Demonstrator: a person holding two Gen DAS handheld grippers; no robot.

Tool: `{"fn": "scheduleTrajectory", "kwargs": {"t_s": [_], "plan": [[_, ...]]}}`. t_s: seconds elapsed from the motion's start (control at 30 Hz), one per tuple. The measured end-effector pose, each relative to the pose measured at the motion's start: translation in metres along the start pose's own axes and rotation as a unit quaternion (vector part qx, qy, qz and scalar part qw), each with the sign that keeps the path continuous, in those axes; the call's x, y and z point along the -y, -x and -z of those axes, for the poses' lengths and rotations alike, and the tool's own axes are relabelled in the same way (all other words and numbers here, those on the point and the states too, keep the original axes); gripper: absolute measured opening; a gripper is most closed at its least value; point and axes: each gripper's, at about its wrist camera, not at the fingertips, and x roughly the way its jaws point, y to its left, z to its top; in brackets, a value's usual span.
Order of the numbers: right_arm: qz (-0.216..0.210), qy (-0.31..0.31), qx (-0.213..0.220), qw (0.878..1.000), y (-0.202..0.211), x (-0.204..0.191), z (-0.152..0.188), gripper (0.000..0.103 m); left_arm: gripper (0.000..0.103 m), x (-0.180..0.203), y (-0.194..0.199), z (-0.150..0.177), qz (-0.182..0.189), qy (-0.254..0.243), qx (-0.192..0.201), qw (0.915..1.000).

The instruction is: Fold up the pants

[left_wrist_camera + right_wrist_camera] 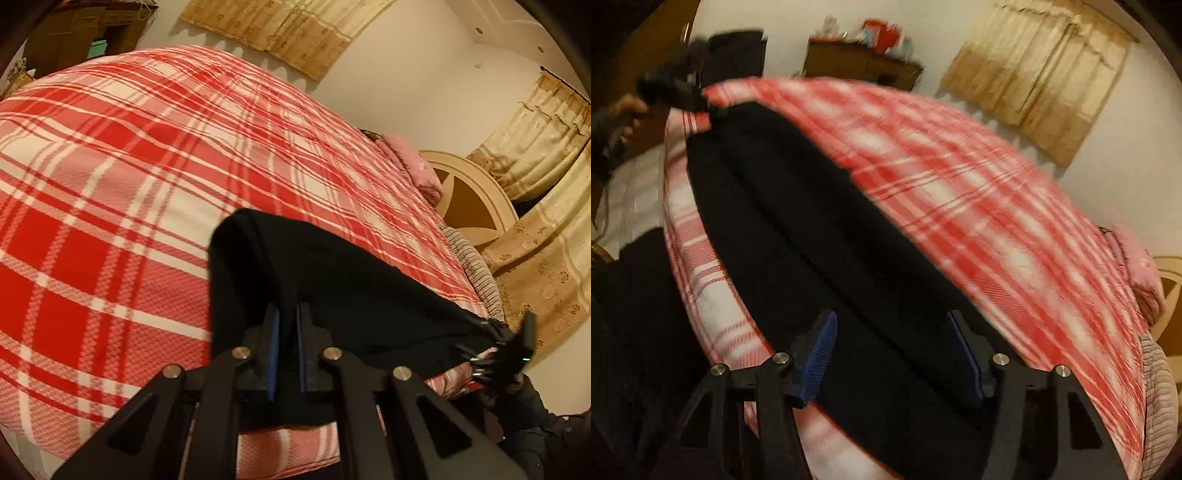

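Lying along near edge of red plaid bedspread (110, 206), black pants (332, 288) are stretched lengthwise. Left gripper (286, 321) clenched on pants fabric, blue pads nearly together. Right gripper (890, 350) spread wide over pants, cloth seen between the 2 fingers (820, 350), no pinch. Right view motion-blurred. Pink pillow (413, 166) at headboard end.

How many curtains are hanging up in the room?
3: one curtain on the wall behind the bed, two more curtains hanging by the headboard. Others may be hidden out of view.
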Motion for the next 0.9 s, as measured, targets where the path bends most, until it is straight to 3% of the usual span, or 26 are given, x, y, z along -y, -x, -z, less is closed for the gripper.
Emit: {"fn": "scheduleTrajectory", "kwargs": {"t_s": [0.2, 0.27, 0.37, 0.7, 0.83, 0.9], "plan": [[0.030, 0.038, -0.017, 0.999, -0.041, -0.011, -0.005, 0.058, 0.007, -0.004, -0.008, 0.000, -0.001, 0.008, -0.009, 0.9999], [0.016, 0.018, -0.011, 1.000, -0.043, -0.005, -0.007, 0.022, 0.007, -0.003, -0.010, 0.000, -0.003, -0.001, -0.011, 0.9999], [-0.008, -0.013, -0.010, 1.000, -0.038, 0.003, -0.010, 0.007, 0.007, -0.003, -0.012, -0.002, -0.002, 0.006, -0.018, 0.9998], [-0.054, -0.013, 0.033, 0.998, 0.028, -0.012, -0.033, 0.004, 0.007, -0.011, 0.027, -0.008, 0.081, 0.066, 0.001, 0.9945], [-0.057, -0.004, 0.031, 0.998, 0.036, -0.021, -0.028, 0.003, 0.007, -0.020, 0.039, -0.004, 0.111, 0.094, 0.002, 0.9894], [-0.047, 0.001, 0.026, 0.999, 0.032, -0.022, -0.022, 0.003, 0.007, -0.024, 0.036, -0.001, 0.108, 0.095, -0.006, 0.9895]]}}
